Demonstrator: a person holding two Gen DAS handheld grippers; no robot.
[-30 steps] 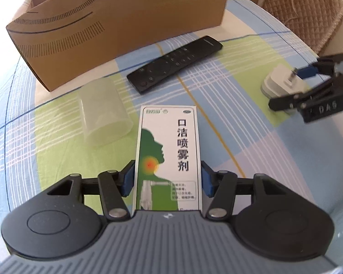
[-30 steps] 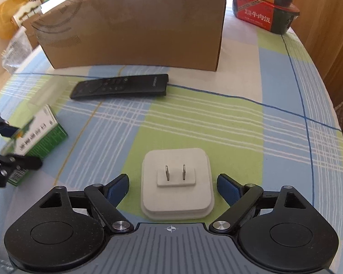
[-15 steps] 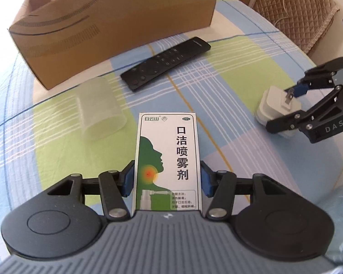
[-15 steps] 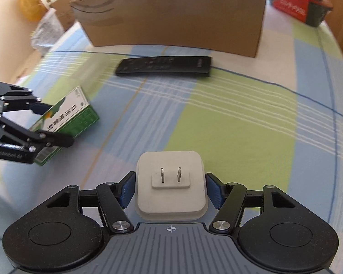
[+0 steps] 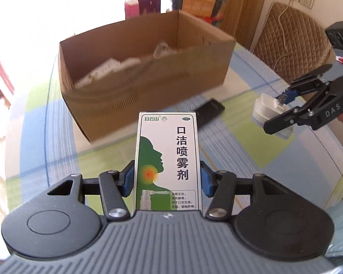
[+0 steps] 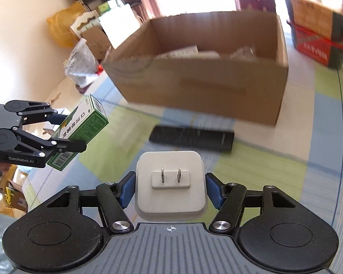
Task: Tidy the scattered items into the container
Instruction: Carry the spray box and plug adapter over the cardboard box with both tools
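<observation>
We squeeze the spray box (image 5: 168,157) in our left gripper (image 5: 167,179) and the plug (image 6: 170,182) in our right gripper (image 6: 170,188), up near the cardboard box (image 6: 201,84). The remote (image 6: 192,138) waits on the table.

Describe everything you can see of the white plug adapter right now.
The white plug adapter is a squarish block with rounded corners, matte plastic by its look, with a raised plate carrying two flat metal prongs that face the right wrist camera. The right claw is shut on its two sides, blue pads pressed against them. It hangs clear above the checked tablecloth, short of the cardboard box.
</observation>
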